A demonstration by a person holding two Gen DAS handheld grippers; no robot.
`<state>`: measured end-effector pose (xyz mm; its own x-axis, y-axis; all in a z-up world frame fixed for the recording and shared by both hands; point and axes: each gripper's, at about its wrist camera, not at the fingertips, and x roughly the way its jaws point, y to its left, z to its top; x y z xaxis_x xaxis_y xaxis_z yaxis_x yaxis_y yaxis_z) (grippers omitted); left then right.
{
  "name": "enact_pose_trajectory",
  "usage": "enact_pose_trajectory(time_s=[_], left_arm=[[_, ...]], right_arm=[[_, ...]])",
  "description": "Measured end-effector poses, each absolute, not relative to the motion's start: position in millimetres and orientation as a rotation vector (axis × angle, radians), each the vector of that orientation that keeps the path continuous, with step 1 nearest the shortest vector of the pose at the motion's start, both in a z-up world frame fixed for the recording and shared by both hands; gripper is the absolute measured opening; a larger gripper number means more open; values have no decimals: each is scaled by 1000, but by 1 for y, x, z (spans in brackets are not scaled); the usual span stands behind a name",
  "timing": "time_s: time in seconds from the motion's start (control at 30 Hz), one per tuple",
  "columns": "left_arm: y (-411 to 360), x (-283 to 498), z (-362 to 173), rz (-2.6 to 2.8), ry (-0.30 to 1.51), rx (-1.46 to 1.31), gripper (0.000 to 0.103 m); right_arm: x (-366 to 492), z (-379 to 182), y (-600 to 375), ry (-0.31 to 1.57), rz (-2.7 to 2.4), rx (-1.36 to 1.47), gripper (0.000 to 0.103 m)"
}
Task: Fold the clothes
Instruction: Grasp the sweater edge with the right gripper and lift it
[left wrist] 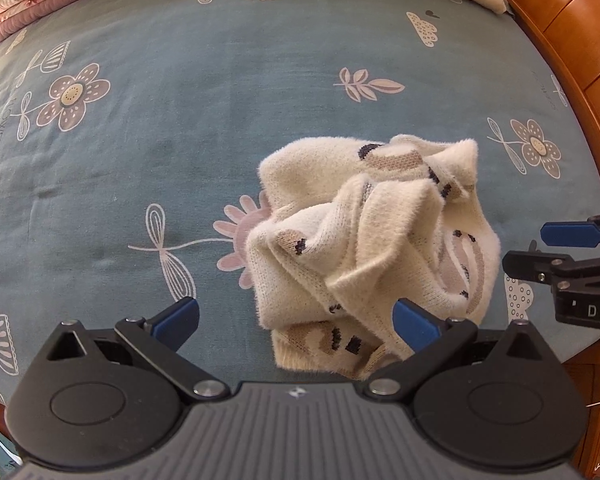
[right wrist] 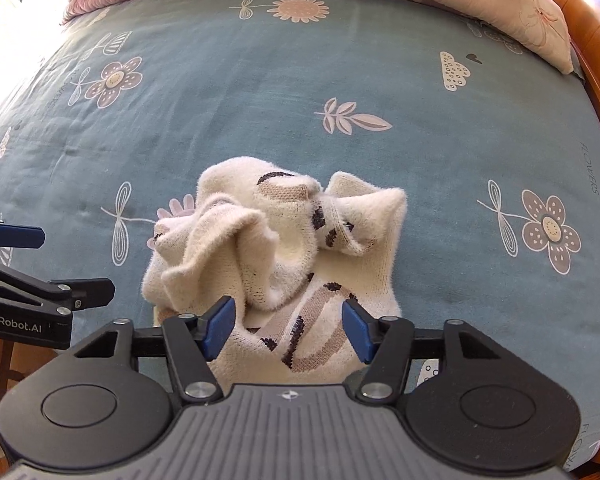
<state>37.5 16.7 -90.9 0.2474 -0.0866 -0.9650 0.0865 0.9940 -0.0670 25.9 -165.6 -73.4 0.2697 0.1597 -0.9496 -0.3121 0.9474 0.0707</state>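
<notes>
Right wrist view: both grippers' fingers [right wrist: 220, 330] gape above crumpled cream sweater [right wrist: 276, 256].

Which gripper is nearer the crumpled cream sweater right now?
Right. The right gripper straddles the sweater's near edge; the left gripper sits off its left side, one finger over the hem.

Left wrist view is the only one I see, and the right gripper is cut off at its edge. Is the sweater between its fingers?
Observer: Yes. In the right wrist view the right gripper stands open, and the near edge of the cream sweater lies between its fingers, not pinched.
Operator: Which part of the pattern is there?
Observer: A curved brown stripe with dark marks.
</notes>
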Motion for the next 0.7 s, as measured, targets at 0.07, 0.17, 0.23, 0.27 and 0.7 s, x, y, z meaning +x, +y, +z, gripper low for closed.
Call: enact_pose_trajectory(time_s=[0.07,0.17,0.23,0.27,0.7], left_arm=[[21,35,-95,-118,1303,11,102],[29,30,-101,-126,1277,-4,102],[33,28,-108,-132,1293,-22,102],[35,27,-111,-135,1303,-32,102],[57,12,-135,-73,1369,-86,102]], right_arm=[[26,-79,-160,1257,341,-172,57],[28,-86,-148,1249,395,-239,53],[32,-90,-139,1230,426,-300,53],[34,-92,-134,1218,441,-332,53],[72,-161,-85,1172,662,-627,53]])
